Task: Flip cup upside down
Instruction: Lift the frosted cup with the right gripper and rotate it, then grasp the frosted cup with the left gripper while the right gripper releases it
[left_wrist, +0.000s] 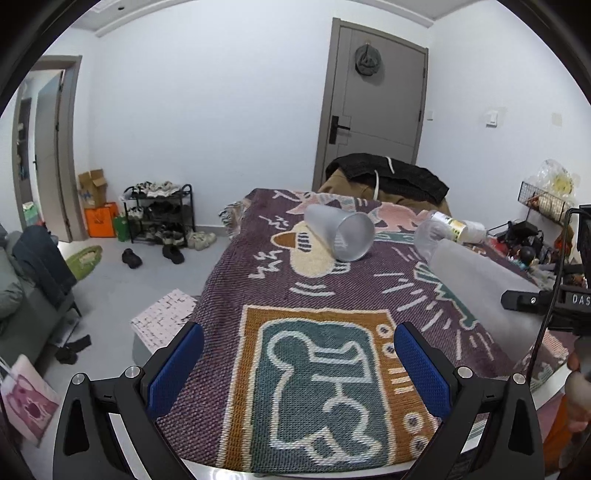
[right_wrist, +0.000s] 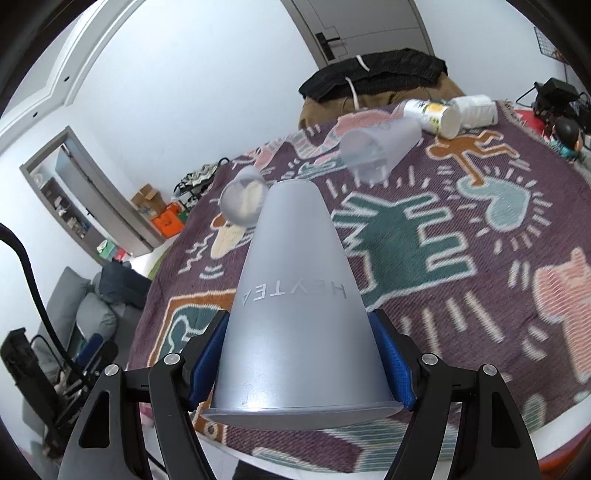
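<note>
The right claw (right_wrist: 299, 354) clamps a frosted HEYTEA cup (right_wrist: 295, 295) near its rim, base pointing to 12 o'clock, above the patterned blanket (right_wrist: 461, 258) on the desk. The smooth taper could slide from the blue pads. The left claw (left_wrist: 298, 356) hangs wide open, empty.

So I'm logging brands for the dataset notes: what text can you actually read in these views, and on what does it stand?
"HEYTEA", upside down, on the frosted cup held in the right gripper.
"DAS", cut off at the picture's edge, on the black gripper body in the left wrist view.
Label on the lying plastic bottle: too small and blurred to read.
</note>
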